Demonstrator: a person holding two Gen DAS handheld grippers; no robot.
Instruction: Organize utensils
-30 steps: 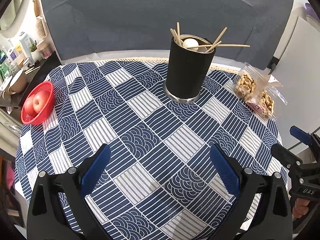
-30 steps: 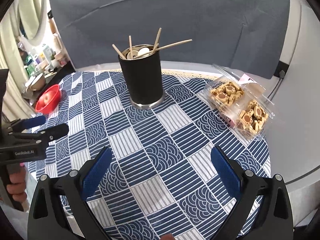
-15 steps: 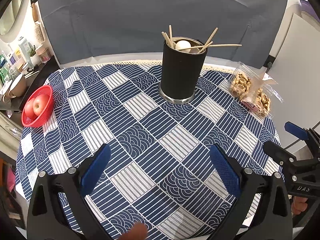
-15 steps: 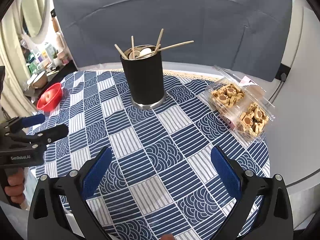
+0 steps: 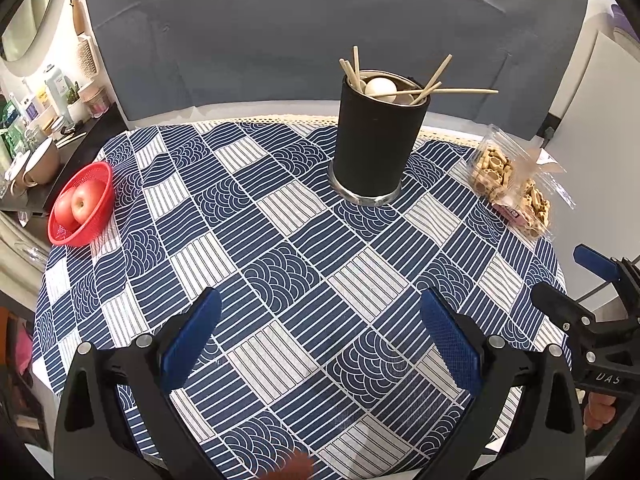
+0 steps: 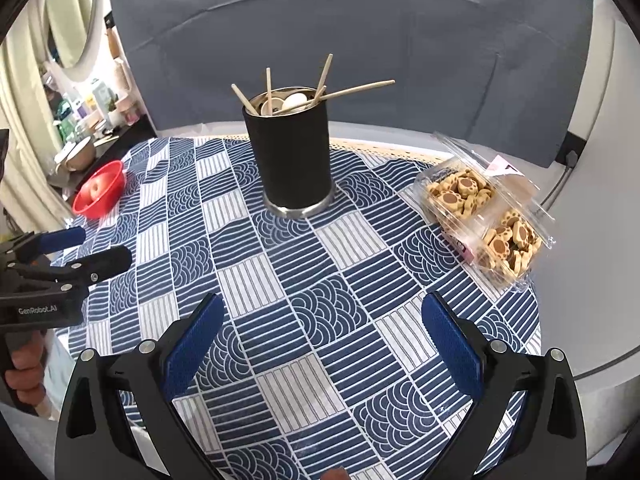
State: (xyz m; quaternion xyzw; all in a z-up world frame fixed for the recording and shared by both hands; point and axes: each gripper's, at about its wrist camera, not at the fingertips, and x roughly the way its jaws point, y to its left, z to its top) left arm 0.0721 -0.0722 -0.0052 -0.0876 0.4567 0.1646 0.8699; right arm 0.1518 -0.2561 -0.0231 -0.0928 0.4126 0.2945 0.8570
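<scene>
Both the left gripper (image 5: 320, 336) and right gripper (image 6: 322, 332) hover wide open and empty over the worktop (image 5: 280, 248); chopsticks (image 5: 456, 91) stand in the holder (image 5: 376, 140)

Left gripper (image 5: 318, 334): jaws spread wide, blue pads (image 5: 191, 338) facing each other, nothing between them. Bare fingertip visible below and behind the fingers, at the lower frame edge.

Right gripper (image 6: 320, 334): jaws likewise wide apart, pads (image 6: 452, 346) empty. Each gripper shows in the other's view, out beyond the outer finger, hand (image 6: 24, 368) wrapped on the handle.
</scene>
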